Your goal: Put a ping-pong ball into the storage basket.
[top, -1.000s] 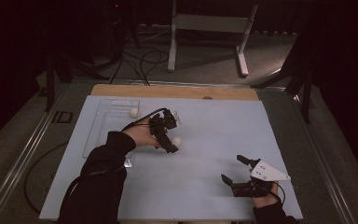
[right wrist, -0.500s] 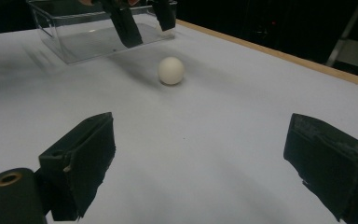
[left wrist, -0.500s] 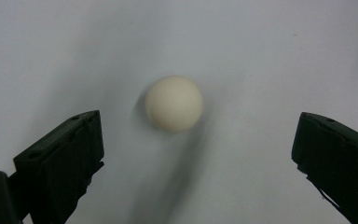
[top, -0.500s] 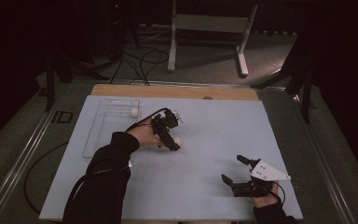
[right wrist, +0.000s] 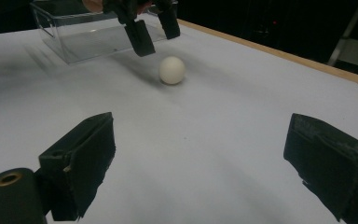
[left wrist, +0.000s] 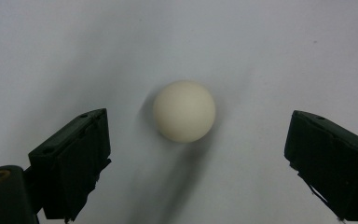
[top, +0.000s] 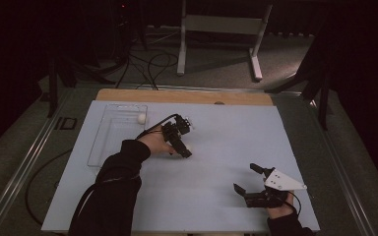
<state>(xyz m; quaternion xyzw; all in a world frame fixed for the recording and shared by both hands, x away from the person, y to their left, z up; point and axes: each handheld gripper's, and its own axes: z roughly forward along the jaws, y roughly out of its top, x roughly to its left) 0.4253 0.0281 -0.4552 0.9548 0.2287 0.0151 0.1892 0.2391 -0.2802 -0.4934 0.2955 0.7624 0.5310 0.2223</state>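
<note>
The step in hand looks like the pick-up of a loose white ball point(left wrist: 184, 111), most likely to carry it to the clear tray point(top: 109, 142) where a second ball point(top: 141, 118) already sits near the far right corner.

In the high view the left tongs point(top: 186, 152) hang just left of the middle of the frame, tips pointing down at the pale blue table point(top: 236, 137), with the ball half hidden at their lower end. In the left gripper view the ball lies on the table a little above the centre of the frame, between the two black jaws but clear of both; there is table showing on either side of it. The jaws have just been closing a little, yet they stand wide and grip nothing. In the right gripper view the same ball sits in the upper middle of the frame, just below the left tongs' tips.

The right tongs point(top: 248, 181) rest at the lower right of the high view, jaws spread and empty, well apart from the ball.

The next move, as I judge it, calls for lowering the left tongs until the pads flank the ball's widest part, then closing gently and squarely, since a smooth round ball may roll or squirt out if pinched off-centre. After that comes a lift and a short carry toward the tray at the upper left.
</note>
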